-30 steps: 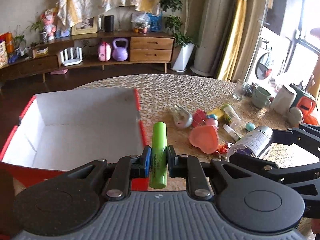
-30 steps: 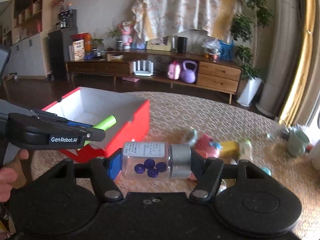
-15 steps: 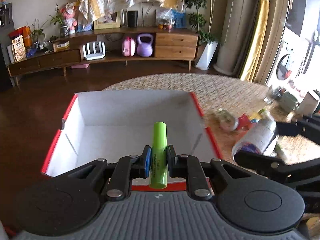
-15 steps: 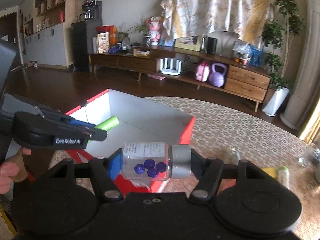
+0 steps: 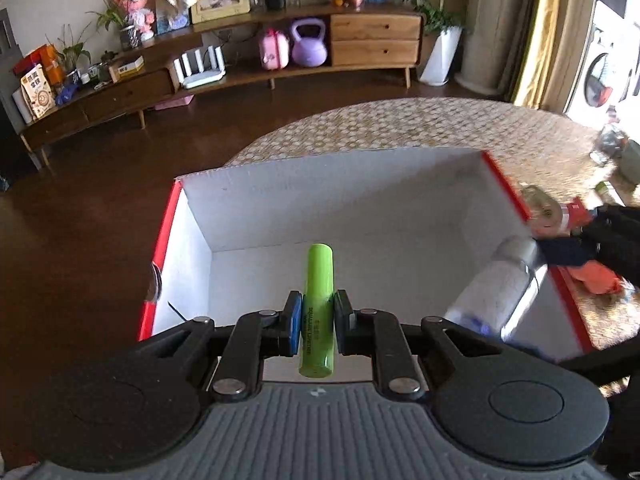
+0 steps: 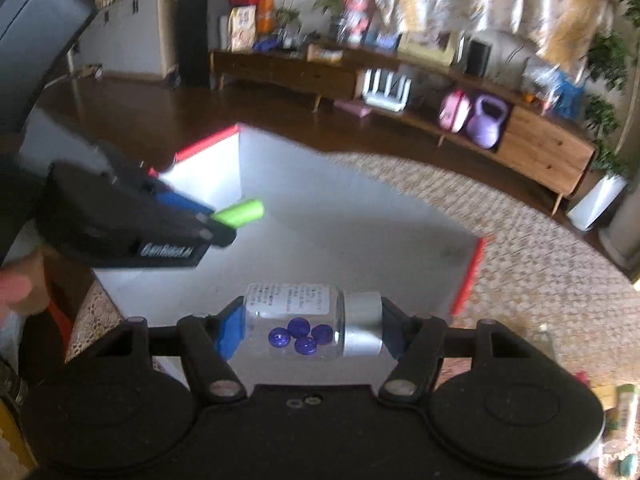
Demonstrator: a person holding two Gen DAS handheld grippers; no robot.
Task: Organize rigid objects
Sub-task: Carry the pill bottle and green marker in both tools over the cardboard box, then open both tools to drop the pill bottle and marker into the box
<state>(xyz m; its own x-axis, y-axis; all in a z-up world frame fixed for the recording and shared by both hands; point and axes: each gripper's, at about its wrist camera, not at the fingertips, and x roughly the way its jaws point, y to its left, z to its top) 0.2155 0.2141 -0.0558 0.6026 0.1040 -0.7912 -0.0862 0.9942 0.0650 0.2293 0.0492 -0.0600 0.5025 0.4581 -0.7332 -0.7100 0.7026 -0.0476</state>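
Over the round desk [image 5: 400, 128], near its edge: red box [image 5: 504, 184], white inside, open-topped, nothing visible on the floor of it. Both loads poised above the opening, so release into the box judged the step in hand.

Left hand-held gripper [image 5: 316, 320] clamped narrow on the green tube [image 5: 318, 292], tube gripped near its middle and pointing forward and down toward the far wall. Right hand-held gripper [image 6: 310, 328] set at middling width, pinching the clear jar [image 6: 296, 320] end to end, blue pad on the base, other pad on the silver cap [image 6: 362, 324]; blue beads [image 6: 300, 336] loose inside.

To do it well:
- Lower both before letting go; probably glass, that jar, and the beads will rattle or the jar crack on a long drop.
- Keep the two apart: tube toward the left wall, jar toward the right, so neither lands on the other.
- Release the jar lying flat and low; round, likely to roll.
- Open the left pads slowly; slim tube apt to tip nose-first and bounce.
- Mind the red rim on the right, close to the jar in the left view.
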